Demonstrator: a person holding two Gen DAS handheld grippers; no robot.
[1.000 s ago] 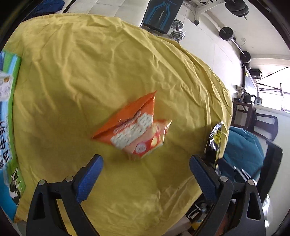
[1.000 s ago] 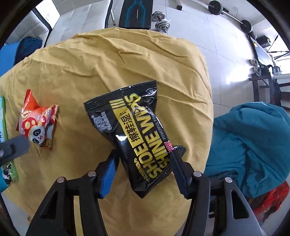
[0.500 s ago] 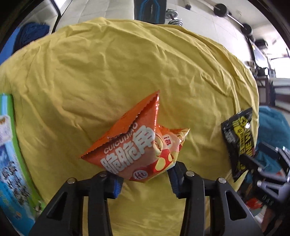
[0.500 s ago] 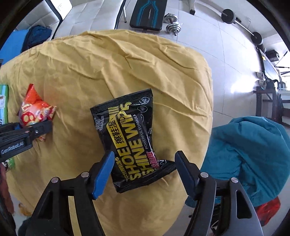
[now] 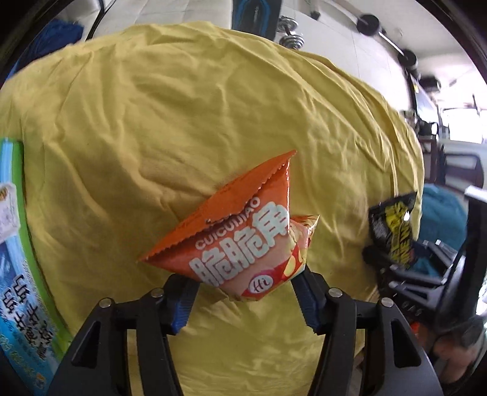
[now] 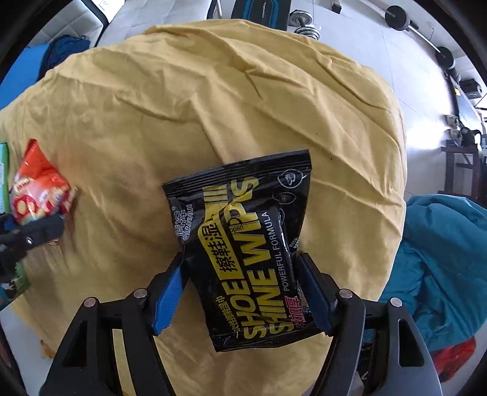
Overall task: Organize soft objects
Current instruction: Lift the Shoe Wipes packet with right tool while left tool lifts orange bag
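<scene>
An orange puffed snack bag (image 5: 243,243) sits between the blue pads of my left gripper (image 5: 245,301). The pads touch its lower corners while the jaws are opening. A black and yellow shoe-wipes pack (image 6: 243,259) lies on the yellow cloth (image 6: 213,106) between the pads of my right gripper (image 6: 240,283). Those pads stand right at the pack's side edges without visibly squeezing it. The right wrist view also shows the snack bag (image 6: 36,189) at far left with the left gripper's black finger (image 6: 30,234) under it. In the left wrist view the wipes pack (image 5: 392,225) is at the right.
The yellow cloth (image 5: 182,121) covers a rounded table that drops off on every side. A blue and green carton (image 5: 18,274) lies at the left edge. A teal cloth heap (image 6: 441,259) and a red thing (image 6: 450,356) lie to the right. Dumbbells (image 6: 304,24) rest on the floor beyond.
My left gripper dropped onto the snack bag and its jaws came in from wide open to the bag's corners. My right gripper widened off the wipes pack, then sank lower around it.
</scene>
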